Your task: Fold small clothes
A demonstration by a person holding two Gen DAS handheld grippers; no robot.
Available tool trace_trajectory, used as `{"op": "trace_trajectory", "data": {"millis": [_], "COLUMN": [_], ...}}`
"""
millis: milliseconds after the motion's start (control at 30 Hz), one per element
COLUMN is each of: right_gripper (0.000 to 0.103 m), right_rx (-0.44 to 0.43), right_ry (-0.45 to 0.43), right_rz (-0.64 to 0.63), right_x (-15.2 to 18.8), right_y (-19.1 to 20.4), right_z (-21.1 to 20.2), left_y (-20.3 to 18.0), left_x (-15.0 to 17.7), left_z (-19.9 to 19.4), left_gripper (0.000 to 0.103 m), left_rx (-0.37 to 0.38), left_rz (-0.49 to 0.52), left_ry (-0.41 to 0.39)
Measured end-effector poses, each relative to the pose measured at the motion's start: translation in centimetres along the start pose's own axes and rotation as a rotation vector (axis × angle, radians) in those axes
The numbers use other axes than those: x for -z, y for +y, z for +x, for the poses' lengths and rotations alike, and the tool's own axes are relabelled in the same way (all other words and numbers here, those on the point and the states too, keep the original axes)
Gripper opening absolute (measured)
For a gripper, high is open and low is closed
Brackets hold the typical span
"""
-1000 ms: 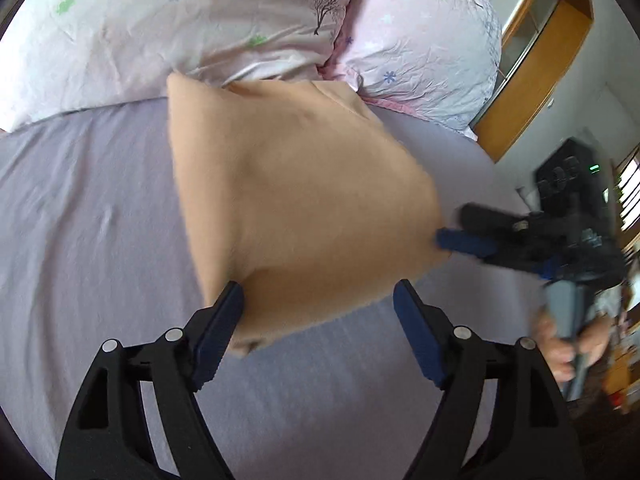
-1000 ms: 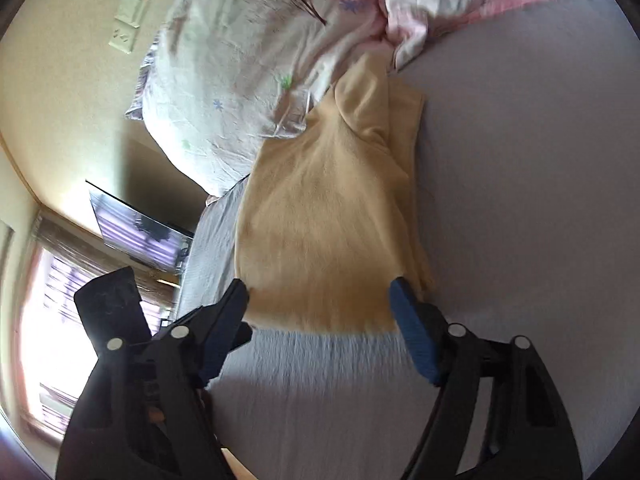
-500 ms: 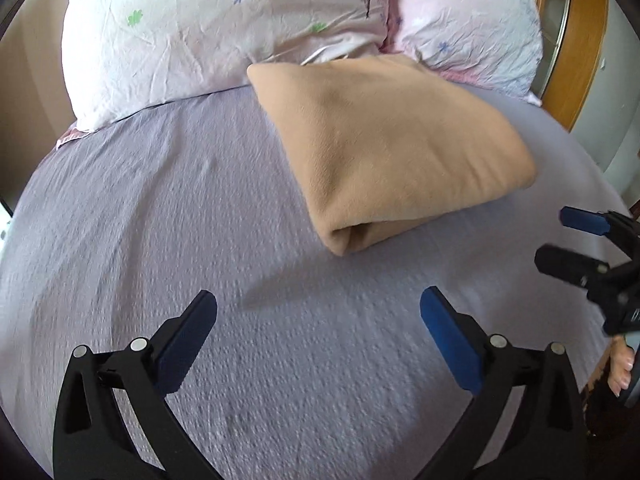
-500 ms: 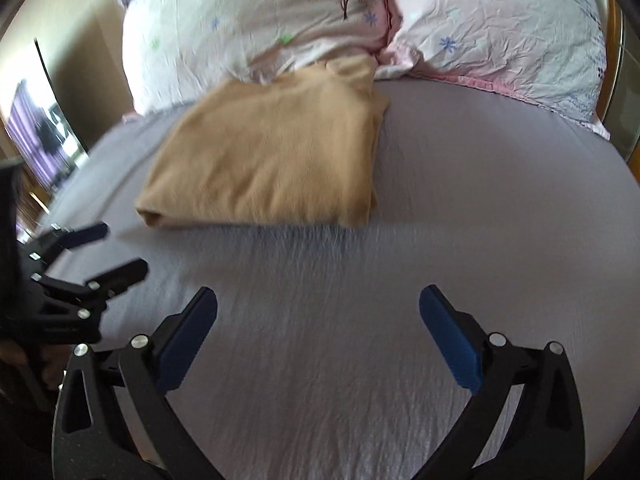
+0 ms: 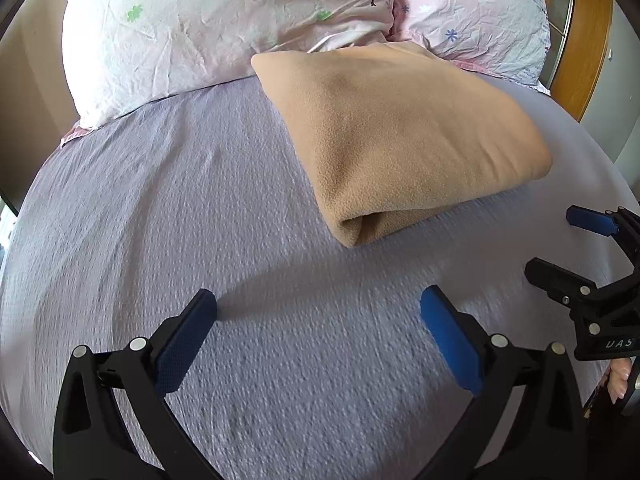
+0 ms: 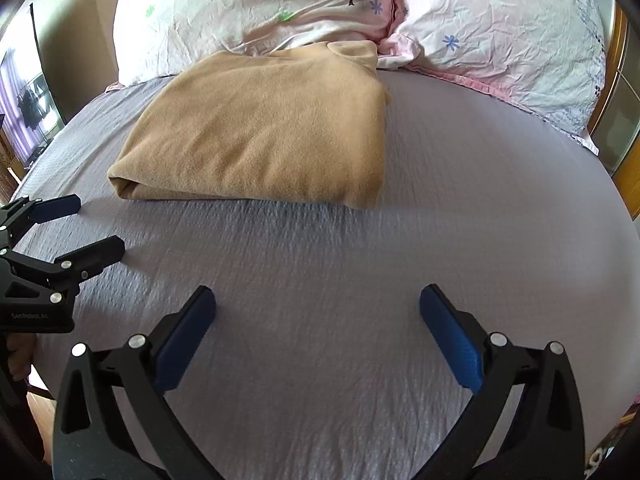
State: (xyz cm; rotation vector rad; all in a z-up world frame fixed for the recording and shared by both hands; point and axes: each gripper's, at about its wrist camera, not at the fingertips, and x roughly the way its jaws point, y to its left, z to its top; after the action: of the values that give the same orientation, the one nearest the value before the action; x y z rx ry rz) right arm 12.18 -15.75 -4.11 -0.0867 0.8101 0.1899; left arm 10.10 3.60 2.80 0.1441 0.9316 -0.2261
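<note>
From the left wrist camera, the left tongs [image 5: 318,306] gape wide and empty over the bed [image 5: 120,220], short of the folded tan garment [image 5: 400,132]. It lies squared against the pillows [image 5: 224,24], likely parked there as finished. The right tongs [image 5: 560,244] show beyond its near corner, also spread.

From the right wrist camera, the right tongs [image 6: 318,306] stand wide, holding nothing; the garment [image 6: 272,128] rests ahead, the left tongs [image 6: 92,228] near its folded edge. Nothing blocks either approach.

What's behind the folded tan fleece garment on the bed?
Behind the folded tan fleece garment lie two floral pink pillows; its far edge touches them. Their lower edges there are hidden.
</note>
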Motion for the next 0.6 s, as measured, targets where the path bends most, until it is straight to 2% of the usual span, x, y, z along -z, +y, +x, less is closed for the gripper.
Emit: {"op": "trace_trajectory", "data": {"millis": [600], "right_gripper": [0.101], "right_rx": [0.0], "right_ry": [0.0], "right_rz": [0.0], "right_x": [-0.16], "right_y": [-0.07], "right_z": [0.09], "left_y": [-0.11], "left_x": [0.08], "left_z": [-0.07], "left_gripper": [0.102], "left_rx": [0.003], "left_rz": [0.003], "left_ry": [-0.001]}}
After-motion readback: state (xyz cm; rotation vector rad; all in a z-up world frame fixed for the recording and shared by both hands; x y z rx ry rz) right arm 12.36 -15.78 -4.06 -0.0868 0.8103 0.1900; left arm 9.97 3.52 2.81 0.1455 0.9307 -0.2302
